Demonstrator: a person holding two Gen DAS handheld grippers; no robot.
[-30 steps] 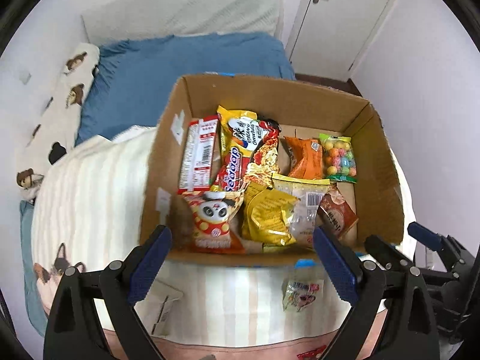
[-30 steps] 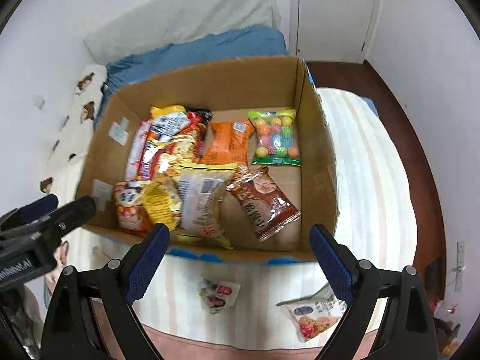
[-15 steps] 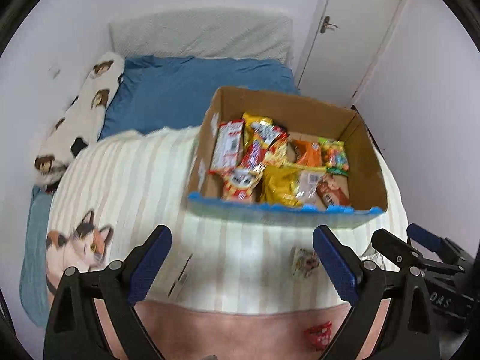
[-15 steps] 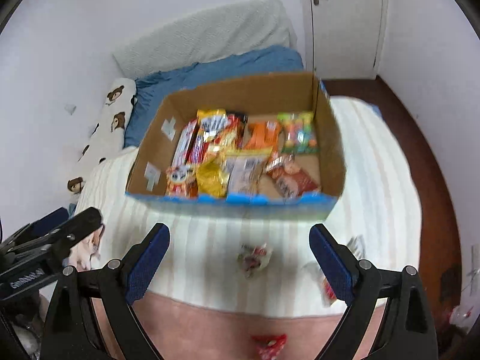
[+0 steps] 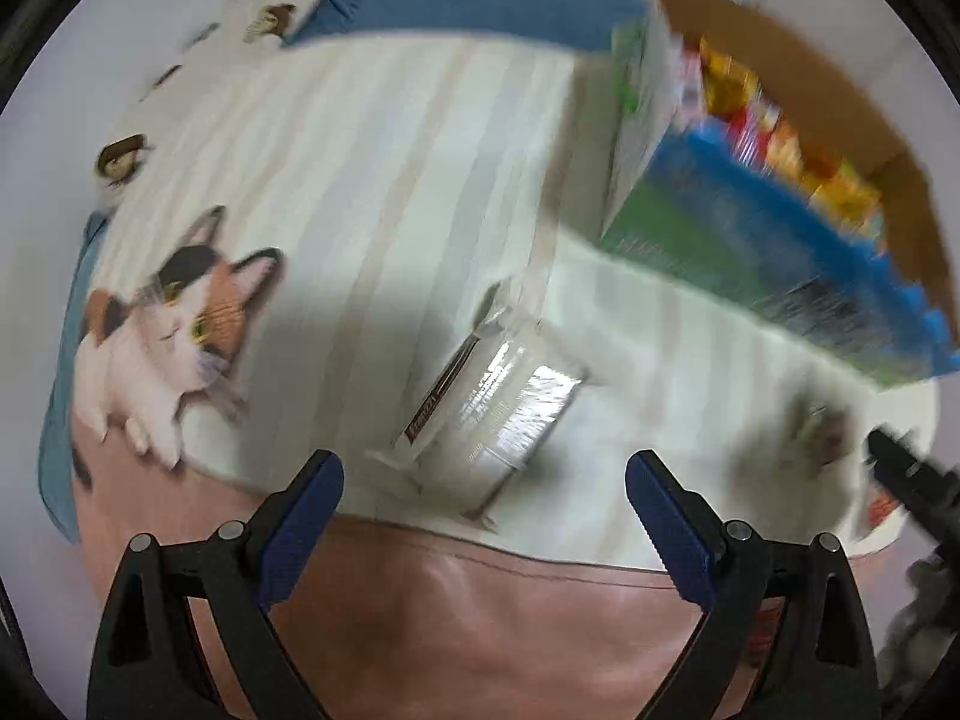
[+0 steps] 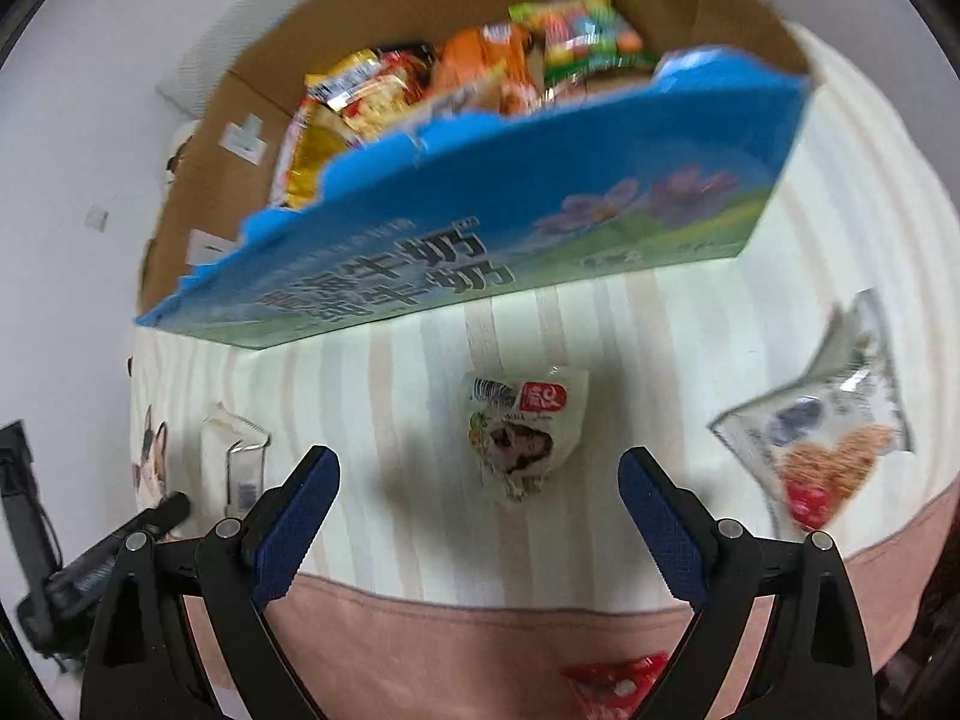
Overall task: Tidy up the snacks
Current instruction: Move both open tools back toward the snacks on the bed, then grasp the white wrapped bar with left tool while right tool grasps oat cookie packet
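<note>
My right gripper (image 6: 480, 516) hangs above the bed, jaws wide apart and holding nothing. Just beyond them, a small white snack pouch (image 6: 521, 432) with a red label lies flat on the striped blanket (image 6: 630, 348), clear of both blue pads. To its right rests a larger clear packet (image 6: 828, 438) showing a heart-shaped biscuit, and at the near edge, on the pink band of the blanket, a red wrapper (image 6: 612, 684) is partly cut off by the frame. To the left lies a white wrapped bar (image 6: 237, 462), with my other gripper's dark fingertip beside it.

My left gripper (image 5: 483, 516) points straight down over that same white bar (image 5: 498, 402), which lies askew on the blanket just ahead of the jaws; these too stand wide apart and empty. The picture here is blurred, so the wrapper's print cannot be read. A printed cat (image 5: 162, 336) lies to the left on the blanket, and a blurred small pouch (image 5: 816, 432) sits to the right near the tip of my right gripper.

Farther off, the cardboard box (image 6: 540, 222) with its blue printed front sits on the bed, filled with yellow, orange and green snack bags (image 6: 480, 66). Behind it, a blue sheet (image 5: 468, 0) covers the far end of the bed.
</note>
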